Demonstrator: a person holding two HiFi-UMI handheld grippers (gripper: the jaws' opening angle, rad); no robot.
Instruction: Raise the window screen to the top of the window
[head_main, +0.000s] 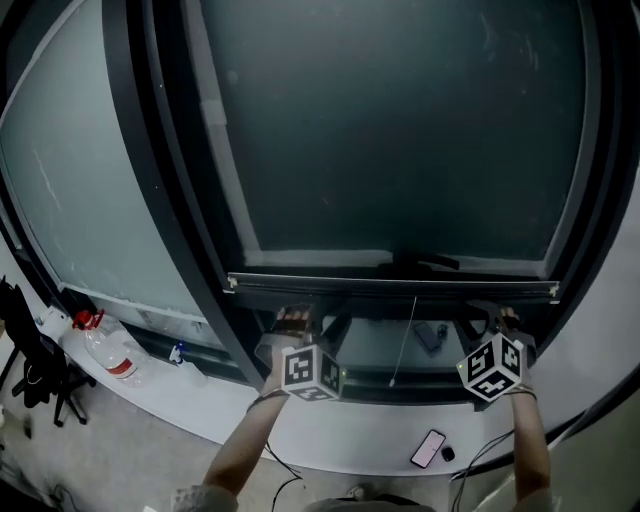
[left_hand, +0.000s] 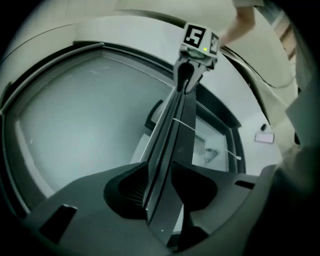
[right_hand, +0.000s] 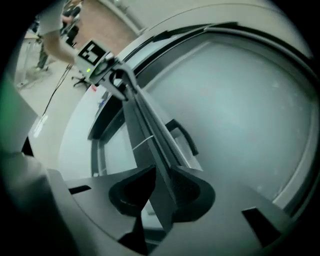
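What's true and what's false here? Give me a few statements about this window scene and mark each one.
1. The left gripper and the right gripper both clamp the screen bar in their jaws. True.
2. A phone lies on the sill. True.
3. The bottle has a blue cap. False: its cap is red.
4. The screen bar is at the window's top. False: it sits low, just above the sill.
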